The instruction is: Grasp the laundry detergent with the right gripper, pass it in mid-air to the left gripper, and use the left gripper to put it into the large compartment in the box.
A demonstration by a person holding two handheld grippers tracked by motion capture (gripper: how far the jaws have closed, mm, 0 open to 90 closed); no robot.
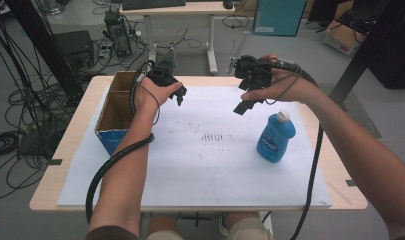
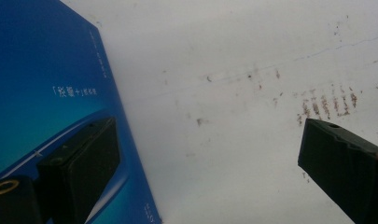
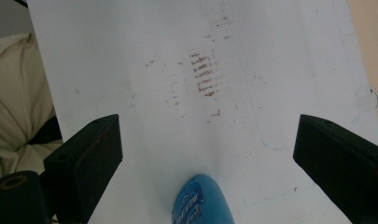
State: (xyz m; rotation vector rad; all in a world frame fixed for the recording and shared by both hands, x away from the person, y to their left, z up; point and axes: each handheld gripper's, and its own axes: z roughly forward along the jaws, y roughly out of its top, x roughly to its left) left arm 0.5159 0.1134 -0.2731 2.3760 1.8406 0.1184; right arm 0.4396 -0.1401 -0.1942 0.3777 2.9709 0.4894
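Note:
A blue bottle [image 1: 275, 136] with a white cap lies on the white sheet [image 1: 200, 165] at the right. An open cardboard box [image 1: 116, 107] with a blue outside stands at the sheet's left edge. My left gripper [image 1: 179, 95] hovers just right of the box, open and empty; its view shows the box's blue side [image 2: 46, 84] by the left jaw. My right gripper [image 1: 245, 106] hangs above the sheet, up and left of the bottle, open and empty. In its view the bottle's rounded blue end [image 3: 200, 200] lies low between the jaws.
Brown smudges [image 1: 213, 136] mark the middle of the sheet. The wooden table [image 1: 75, 135] has edges all round. Beyond it are a desk [image 1: 180, 10], a tangle of cables on the floor [image 1: 20, 100] and a black frame post [image 1: 370, 45] at the right.

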